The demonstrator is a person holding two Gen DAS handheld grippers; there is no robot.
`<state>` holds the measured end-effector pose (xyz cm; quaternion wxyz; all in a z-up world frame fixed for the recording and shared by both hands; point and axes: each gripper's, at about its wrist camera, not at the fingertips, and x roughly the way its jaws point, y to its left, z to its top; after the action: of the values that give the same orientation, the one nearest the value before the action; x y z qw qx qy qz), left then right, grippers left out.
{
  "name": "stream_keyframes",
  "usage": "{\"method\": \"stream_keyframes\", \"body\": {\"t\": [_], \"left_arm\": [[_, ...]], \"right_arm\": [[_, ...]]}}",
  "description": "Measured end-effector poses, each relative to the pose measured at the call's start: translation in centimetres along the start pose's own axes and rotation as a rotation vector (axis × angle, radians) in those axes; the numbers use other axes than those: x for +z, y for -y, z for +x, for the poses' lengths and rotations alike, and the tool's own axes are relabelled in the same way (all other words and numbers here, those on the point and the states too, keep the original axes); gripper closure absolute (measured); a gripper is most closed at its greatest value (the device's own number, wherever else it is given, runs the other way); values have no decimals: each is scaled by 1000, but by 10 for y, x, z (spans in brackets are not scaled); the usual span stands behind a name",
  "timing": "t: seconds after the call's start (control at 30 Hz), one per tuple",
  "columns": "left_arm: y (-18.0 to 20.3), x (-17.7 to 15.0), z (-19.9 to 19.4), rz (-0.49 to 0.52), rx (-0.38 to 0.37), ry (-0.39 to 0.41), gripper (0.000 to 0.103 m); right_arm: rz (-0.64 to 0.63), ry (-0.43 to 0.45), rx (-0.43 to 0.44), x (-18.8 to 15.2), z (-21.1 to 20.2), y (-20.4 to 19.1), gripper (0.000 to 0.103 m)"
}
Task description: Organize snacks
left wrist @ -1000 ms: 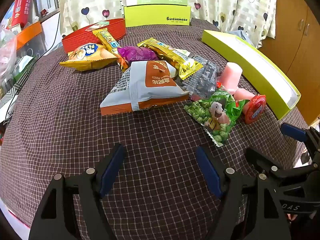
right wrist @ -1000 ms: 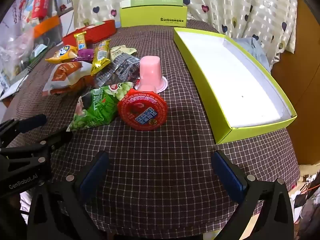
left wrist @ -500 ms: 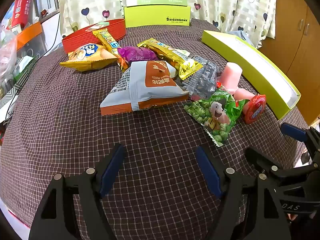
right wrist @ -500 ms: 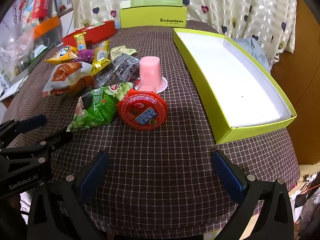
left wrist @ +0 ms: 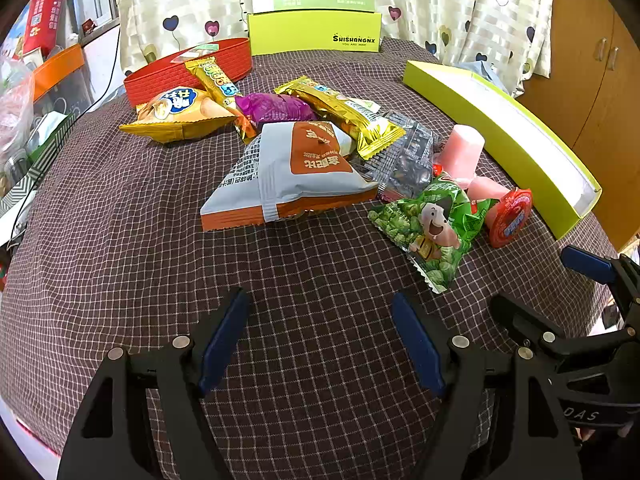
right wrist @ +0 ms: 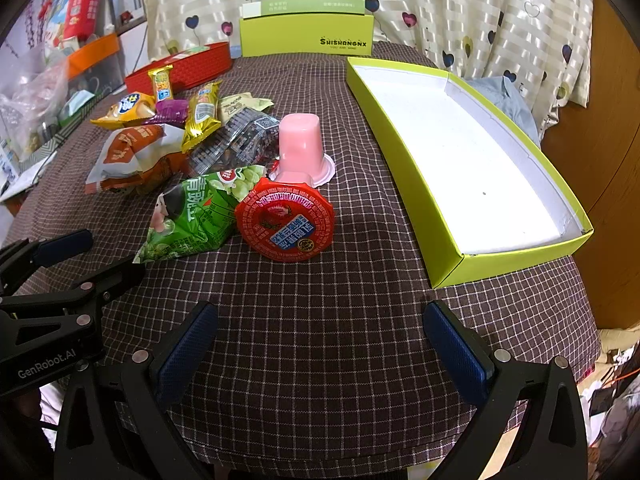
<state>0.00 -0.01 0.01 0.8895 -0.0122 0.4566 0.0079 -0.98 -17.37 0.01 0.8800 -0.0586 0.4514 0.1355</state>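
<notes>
Snacks lie heaped on the checked tablecloth: a grey-and-orange bag [left wrist: 292, 176], a green pea bag [left wrist: 430, 228] [right wrist: 188, 220], a yellow chip bag [left wrist: 178, 114], a purple packet [left wrist: 274, 106], gold bars [left wrist: 344, 114] and a clear packet [right wrist: 236, 146]. One pink jelly cup [right wrist: 300, 148] stands upside down; another, with a red lid [right wrist: 285, 224], lies on its side. A lime-green box [right wrist: 460, 160] sits at the right, white inside and holding nothing. My left gripper [left wrist: 320, 336] and right gripper [right wrist: 320, 344] hover open near the front edge, holding nothing.
A red woven basket [left wrist: 188, 70] and an upright lime-green box lid [left wrist: 316, 30] stand at the back before a heart-print curtain. Cluttered shelves are at the left, a wooden cabinet [left wrist: 592, 80] at the right. Bare cloth lies in front of the snacks.
</notes>
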Motion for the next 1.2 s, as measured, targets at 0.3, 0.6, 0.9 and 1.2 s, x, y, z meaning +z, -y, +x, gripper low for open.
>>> {"method": "stream_keyframes", "body": {"t": [0.3,0.6,0.9,1.2], "left_arm": [[0,0,0,0,0,1,28],[0,0,0,0,0,1,28],[0,0,0,2,-1,1,28],[-15,7,-3,-33,-96,-13,28]], "right_arm": [[0,1,0,0,0,0,0],[0,3,0,0,0,0,0],[-1,1,4,0,0,0,0],[6,96,37,15,-29,10,0]]}}
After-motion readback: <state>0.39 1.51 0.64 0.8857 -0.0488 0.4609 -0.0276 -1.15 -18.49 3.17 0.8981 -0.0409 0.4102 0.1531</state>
